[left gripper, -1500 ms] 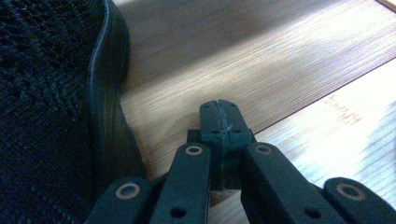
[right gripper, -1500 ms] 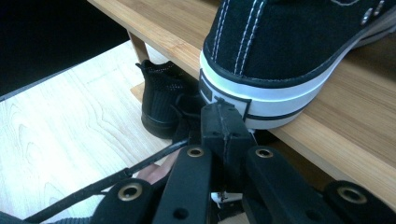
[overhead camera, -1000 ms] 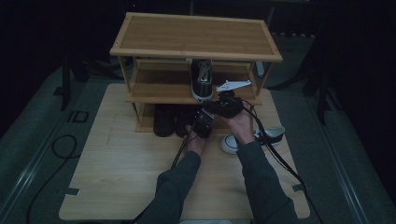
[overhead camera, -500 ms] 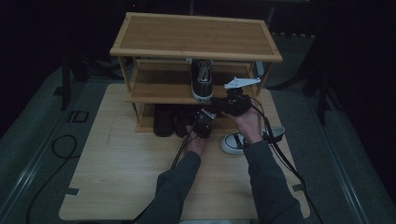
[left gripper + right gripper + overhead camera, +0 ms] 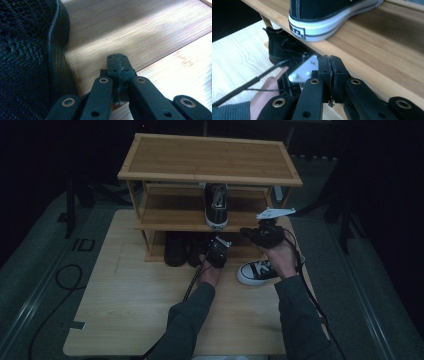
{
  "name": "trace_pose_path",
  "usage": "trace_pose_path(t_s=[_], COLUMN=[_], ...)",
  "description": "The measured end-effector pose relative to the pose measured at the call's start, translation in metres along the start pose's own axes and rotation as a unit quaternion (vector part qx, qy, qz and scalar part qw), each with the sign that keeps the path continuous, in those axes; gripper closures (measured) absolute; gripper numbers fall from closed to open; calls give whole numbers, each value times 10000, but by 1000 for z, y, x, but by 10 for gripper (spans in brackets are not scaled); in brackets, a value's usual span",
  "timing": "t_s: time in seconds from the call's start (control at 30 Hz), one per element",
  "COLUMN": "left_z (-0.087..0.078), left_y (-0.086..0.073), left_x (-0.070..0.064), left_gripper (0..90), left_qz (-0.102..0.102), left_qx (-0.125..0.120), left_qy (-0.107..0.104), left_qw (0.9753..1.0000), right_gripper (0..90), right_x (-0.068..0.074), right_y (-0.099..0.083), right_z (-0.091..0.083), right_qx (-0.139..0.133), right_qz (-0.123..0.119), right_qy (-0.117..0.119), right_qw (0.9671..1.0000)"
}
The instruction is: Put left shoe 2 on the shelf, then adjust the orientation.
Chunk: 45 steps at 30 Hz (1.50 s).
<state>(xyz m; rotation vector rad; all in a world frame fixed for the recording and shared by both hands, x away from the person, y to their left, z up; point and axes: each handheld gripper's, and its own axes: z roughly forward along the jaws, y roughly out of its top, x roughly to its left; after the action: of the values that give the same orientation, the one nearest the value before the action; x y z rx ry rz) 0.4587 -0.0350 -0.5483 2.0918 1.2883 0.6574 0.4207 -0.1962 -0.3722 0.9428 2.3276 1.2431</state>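
Bamboo rack (image 5: 210, 157): stands on the table (image 5: 125, 310).
Left gripper (image 5: 217, 252): jaws pressed together, empty, low at the bottom shelf, just beside a black shoe (image 5: 27, 55).
Right gripper (image 5: 260, 234): jaws together, empty, at the middle shelf's front edge, near the sneaker (image 5: 329, 15) on it.
Second sneaker (image 5: 257, 270): on the table, under the right hand (image 5: 280, 260).

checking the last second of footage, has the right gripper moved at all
Yes. In the high view the right gripper has shifted slightly right and nearer the person, away from the sneaker on the middle shelf of the rack. Its jaws are closed and empty.
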Motion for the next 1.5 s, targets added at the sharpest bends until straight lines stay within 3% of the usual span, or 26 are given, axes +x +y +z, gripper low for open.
trace_pose_path(t_s=[0.47,0.57,0.83,1.5], left_z=[0,1,1,1], left_y=[0,0,0,-1], left_x=[1,-1,-2,-1], left_gripper=[900,900,900,900], left_qz=[75,-44,-69,-45], left_qx=[26,-73,-81,-86], left_qy=[-49,-80,-115,-72], left_qw=[10000,9999,9999,9999], right_gripper=[879,879,879,879], right_x=[-17,-21,-31,-59], right_y=[-22,-27,-40,-80], right_z=[-9,-11,-20,-30], right_qx=[158,175,229,474], right_qz=[149,176,289,710], right_qy=[-135,-157,-261,-565], right_qw=[9997,9996,9990,9947])
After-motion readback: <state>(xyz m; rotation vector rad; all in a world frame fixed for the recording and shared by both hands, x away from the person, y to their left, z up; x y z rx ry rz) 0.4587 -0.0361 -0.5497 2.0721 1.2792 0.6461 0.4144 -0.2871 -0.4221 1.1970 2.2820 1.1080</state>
